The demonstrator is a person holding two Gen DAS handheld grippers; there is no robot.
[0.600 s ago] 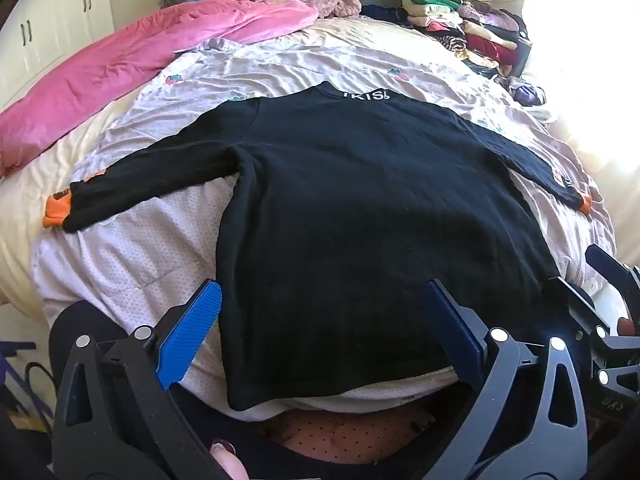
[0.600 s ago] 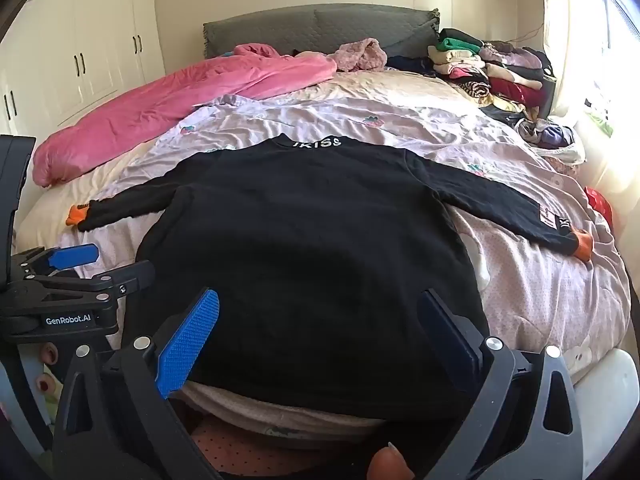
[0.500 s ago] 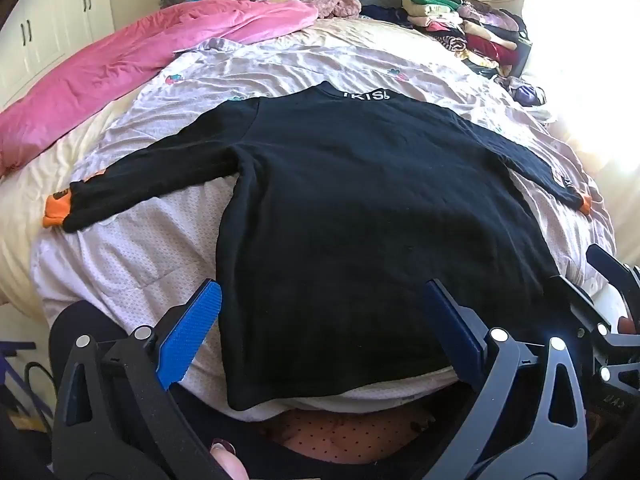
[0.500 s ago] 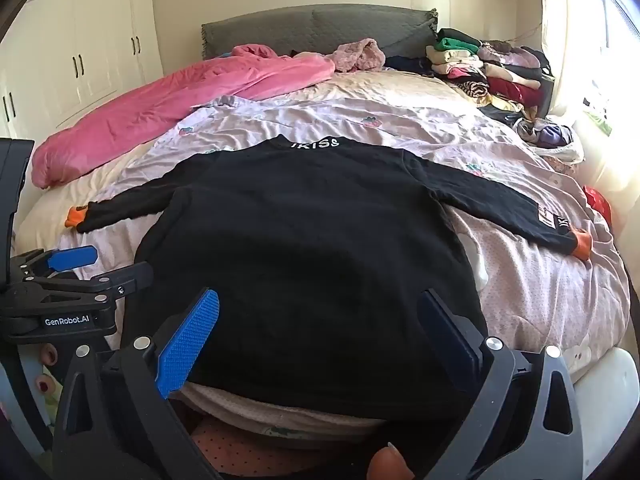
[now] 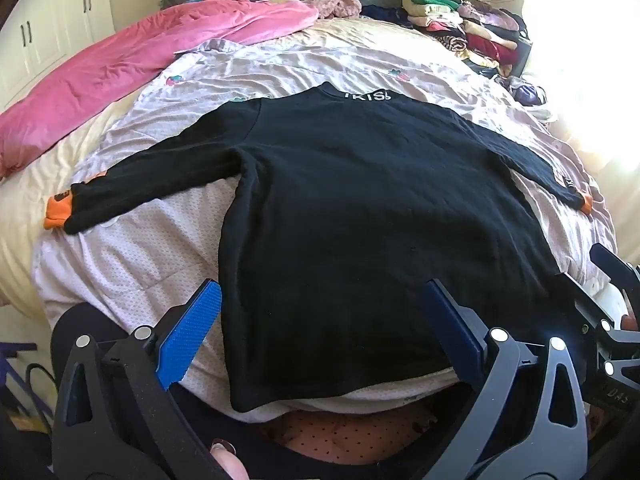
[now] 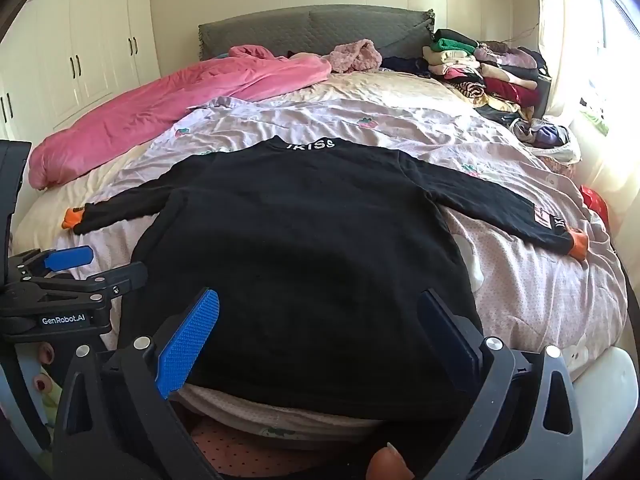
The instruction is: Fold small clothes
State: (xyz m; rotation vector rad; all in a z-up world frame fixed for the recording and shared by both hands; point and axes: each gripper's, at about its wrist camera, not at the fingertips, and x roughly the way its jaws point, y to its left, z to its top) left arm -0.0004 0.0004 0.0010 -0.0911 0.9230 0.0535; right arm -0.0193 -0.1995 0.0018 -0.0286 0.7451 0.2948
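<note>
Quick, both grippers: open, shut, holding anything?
Left gripper: open, holding nothing, above the black sweater hem.
Right gripper: open, holding nothing.

A bed (image 6: 592,384) with a grey headboard (image 6: 312,26) carries a pale lilac quilt (image 6: 360,120), with a pink duvet (image 6: 180,100) left of it and stacked folded clothes (image 6: 480,68) at the headboard's right end.

**A bedroom in a home, laundry day**

A wide bed with a wrinkled pale lilac strawberry-print cover (image 6: 360,120) fills the room. At its far end stands a grey quilted padded headboard (image 6: 312,28); white panelled wardrobe doors with dark handles (image 6: 88,48) line the wall beside the bed. A rumpled pink quilt (image 6: 180,96) lies along one side, and stacked folded clothes in many colours (image 6: 488,68) sit near the headboard by a sunlit window (image 6: 592,60).
</note>
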